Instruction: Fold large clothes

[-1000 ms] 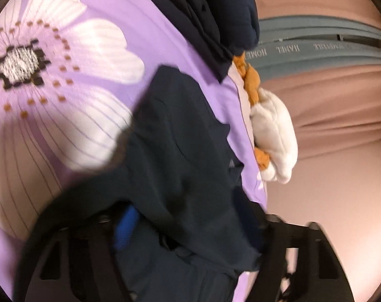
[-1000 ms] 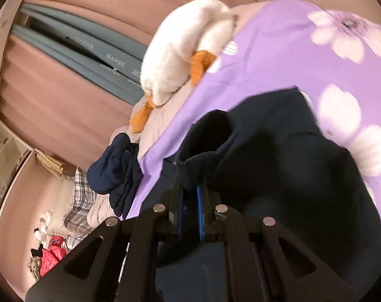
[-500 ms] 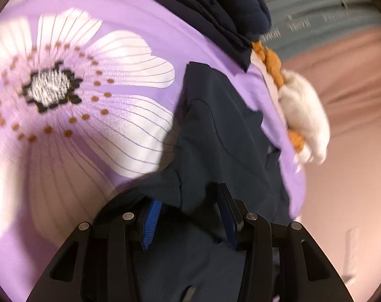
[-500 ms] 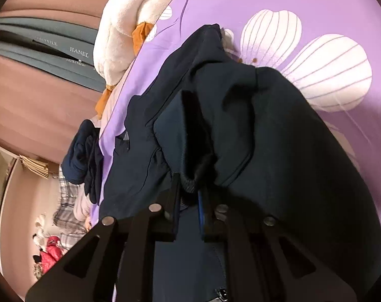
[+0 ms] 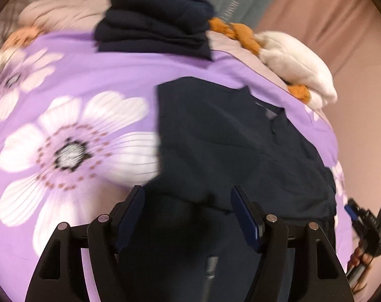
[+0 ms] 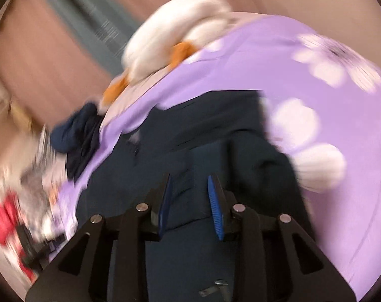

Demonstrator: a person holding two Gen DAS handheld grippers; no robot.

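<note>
Both the left gripper (image 5: pixel 187 201) and right gripper (image 6: pixel 189 190) gape wide, holding nothing, above the navy garment (image 5: pixel 228 138); looks mid-fold, next regrab an edge

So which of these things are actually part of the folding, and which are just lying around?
Part of the job:
- dark garment
- left gripper, open
- right gripper, open

Lying about:
- folded navy pile
- white plush toy
- purple floral bedspread underneath
</note>
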